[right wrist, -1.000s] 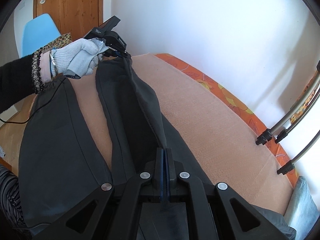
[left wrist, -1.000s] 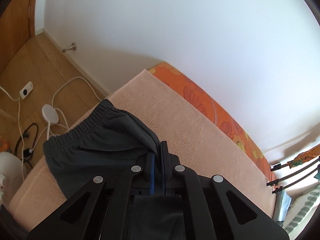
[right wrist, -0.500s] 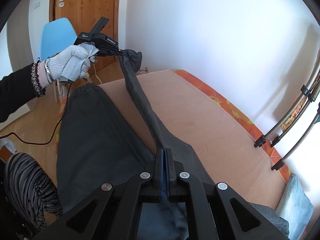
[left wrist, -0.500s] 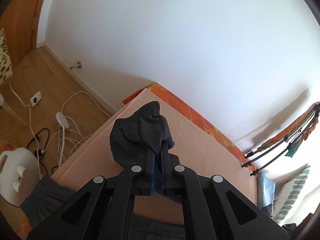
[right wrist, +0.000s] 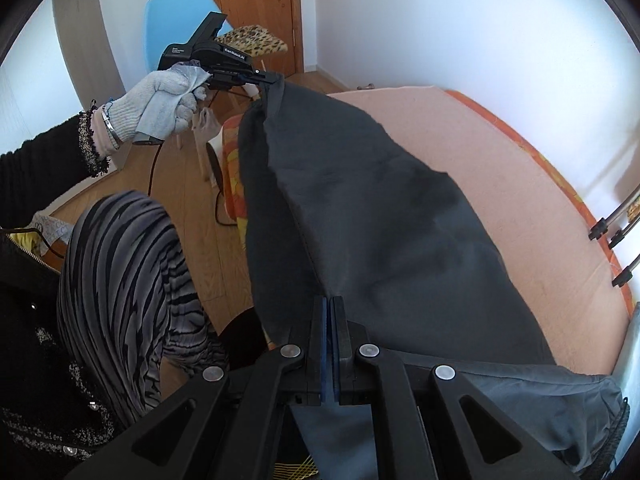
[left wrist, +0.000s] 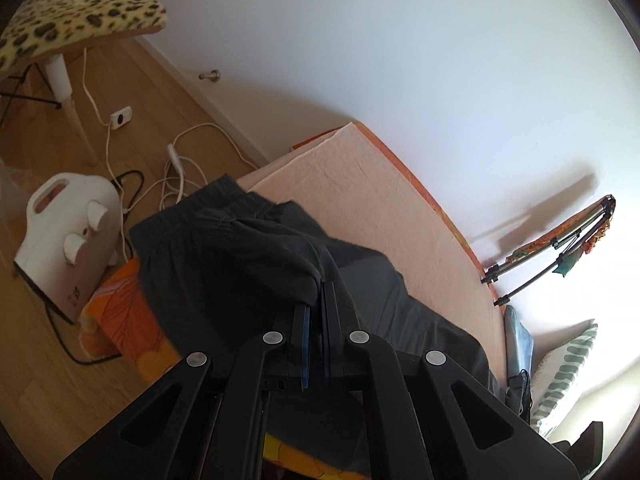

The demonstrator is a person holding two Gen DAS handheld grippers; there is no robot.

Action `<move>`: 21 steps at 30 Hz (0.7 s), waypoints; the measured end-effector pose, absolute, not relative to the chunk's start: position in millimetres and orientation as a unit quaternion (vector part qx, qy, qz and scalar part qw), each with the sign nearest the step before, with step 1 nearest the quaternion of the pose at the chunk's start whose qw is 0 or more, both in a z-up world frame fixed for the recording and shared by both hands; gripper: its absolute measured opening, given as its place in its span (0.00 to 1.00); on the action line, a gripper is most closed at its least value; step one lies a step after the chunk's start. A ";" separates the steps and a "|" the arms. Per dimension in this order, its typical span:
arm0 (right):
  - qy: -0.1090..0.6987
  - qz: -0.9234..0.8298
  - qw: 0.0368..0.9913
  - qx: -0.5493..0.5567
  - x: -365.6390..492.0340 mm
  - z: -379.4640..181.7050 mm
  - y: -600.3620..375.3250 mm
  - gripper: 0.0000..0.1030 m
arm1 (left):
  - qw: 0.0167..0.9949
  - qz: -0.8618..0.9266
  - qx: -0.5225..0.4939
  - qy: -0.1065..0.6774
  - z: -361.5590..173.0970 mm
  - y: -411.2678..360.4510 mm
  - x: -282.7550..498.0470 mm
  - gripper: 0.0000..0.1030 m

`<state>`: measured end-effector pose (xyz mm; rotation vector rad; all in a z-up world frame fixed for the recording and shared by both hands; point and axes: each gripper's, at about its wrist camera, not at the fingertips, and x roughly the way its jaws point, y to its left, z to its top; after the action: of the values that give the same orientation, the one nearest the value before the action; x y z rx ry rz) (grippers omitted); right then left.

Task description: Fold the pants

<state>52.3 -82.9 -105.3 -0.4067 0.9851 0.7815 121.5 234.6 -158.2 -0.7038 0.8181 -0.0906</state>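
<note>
The dark grey pants (right wrist: 372,208) hang stretched between my two grippers over the near side of the bed. My left gripper (left wrist: 321,285) is shut on the waistband end of the pants (left wrist: 240,256); it also shows in the right wrist view (right wrist: 272,79), held by a gloved hand at upper left. My right gripper (right wrist: 330,300) is shut on the pants' edge near the camera. One leg lies folded over onto the other, draping past the bed's near edge.
The bed has a peach blanket (right wrist: 500,168) over an orange patterned sheet (left wrist: 120,312). A white heater (left wrist: 68,236) and cables lie on the wood floor. A leopard-print stool (left wrist: 76,12), blue chair (right wrist: 180,20), drying rack (left wrist: 560,248) and striped pillow (left wrist: 564,376) stand around.
Both grippers have carried the held side of the pants from the far side toward the near edge of the bed. The left gripper swung left and down, and the floor came into view.
</note>
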 end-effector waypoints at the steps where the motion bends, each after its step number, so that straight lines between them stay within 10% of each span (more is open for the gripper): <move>1: 0.465 0.364 0.784 -0.190 48.0 -109.4 -82.8 0.00 | 0.853 -0.044 -0.335 0.397 -164.4 236.1 115.7 0.03; 6: 0.506 0.366 0.753 -0.206 37.0 -132.7 -84.4 0.00 | 0.843 -0.053 -0.329 0.421 -180.7 238.9 96.5 0.08; 11: 0.519 0.375 0.740 -0.205 42.8 -127.1 -82.7 0.06 | 0.851 -0.051 -0.318 0.416 -169.4 240.4 88.8 0.48; 14: 0.509 0.387 0.747 -0.178 51.8 -109.5 -81.9 0.36 | 0.856 -0.052 -0.313 0.409 -163.3 243.0 89.0 0.49; 21: 0.453 0.409 0.777 -0.155 104.7 -69.4 -56.9 0.36 | 0.840 -0.013 -0.344 0.420 -186.6 258.6 102.4 0.50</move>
<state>104.7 -56.9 -69.4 -0.3347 0.9800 0.8853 102.4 258.6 -186.6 -0.7263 0.8870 -0.0264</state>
